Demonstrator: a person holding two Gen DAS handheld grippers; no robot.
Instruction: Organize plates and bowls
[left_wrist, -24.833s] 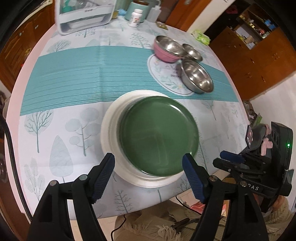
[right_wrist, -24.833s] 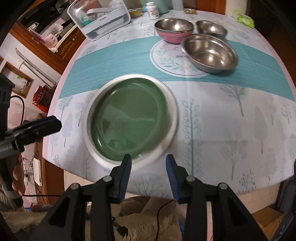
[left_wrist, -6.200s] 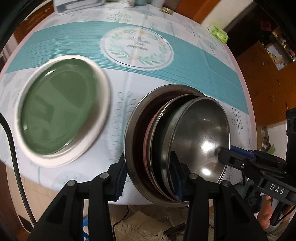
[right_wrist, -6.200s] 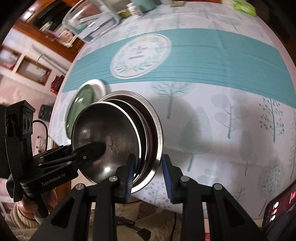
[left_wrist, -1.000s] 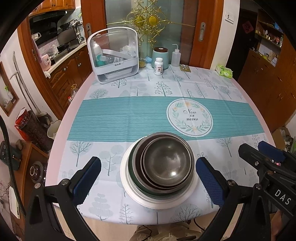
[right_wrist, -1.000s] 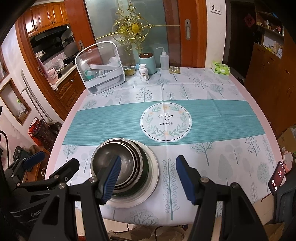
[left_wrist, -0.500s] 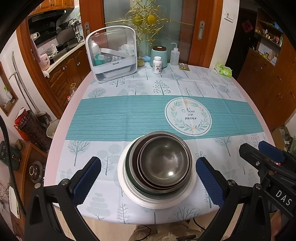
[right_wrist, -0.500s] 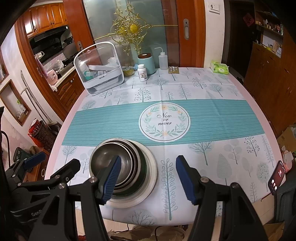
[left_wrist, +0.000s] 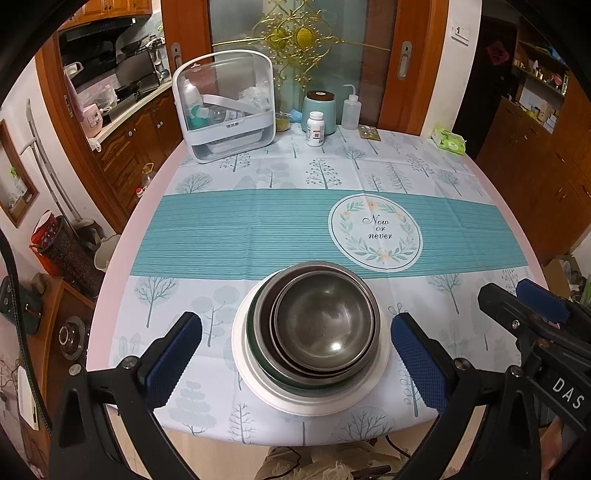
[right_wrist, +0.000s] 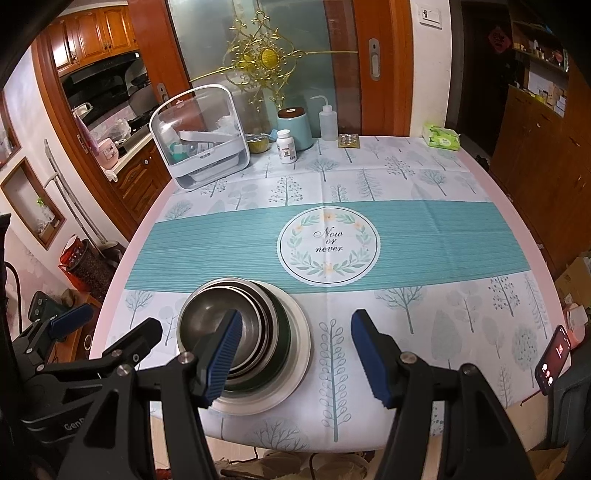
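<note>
- Stack of nested steel bowls (left_wrist: 325, 317) on green plate (left_wrist: 258, 350) on white plate (left_wrist: 314, 400); sits near the table's (left_wrist: 110, 295) near edge, left of its middle, just short of the teal band of the tablecloth (left_wrist: 236, 229).
- Left gripper (left_wrist: 295, 354): jaws spread wide, empty, pads flanking the stack in its own view but not touching; raised above it and back toward the near edge.
- Right gripper (right_wrist: 295, 350): jaws wide apart, nothing between them but bare cloth; stack lies off to its left, partly behind the left pad.
- Key relation: stack dead ahead of the left jaws, centred between the pads; off-axis for the right. Left hand judged better placed for any further nudge.
- No long axis: stack round, any approach angle equal.
- Judgement: stacking looks done; at most a centring push away from the near edge left.
- Left wrist view only: bowl rims sit slightly off-centre in one another, white plate rim showing all round, right gripper's fingertips at far right.
- Right wrist view only: stack's side profile, green plate edge under the bowls, phone (right_wrist: 554, 360) at the table's right edge, left gripper's body at lower left.
- Far edge: dish-rack box (right_wrist: 201, 136), canister (right_wrist: 295, 125), pill bottle (right_wrist: 286, 146), squeeze bottle (right_wrist: 328, 120), well apart from the stack.
</note>
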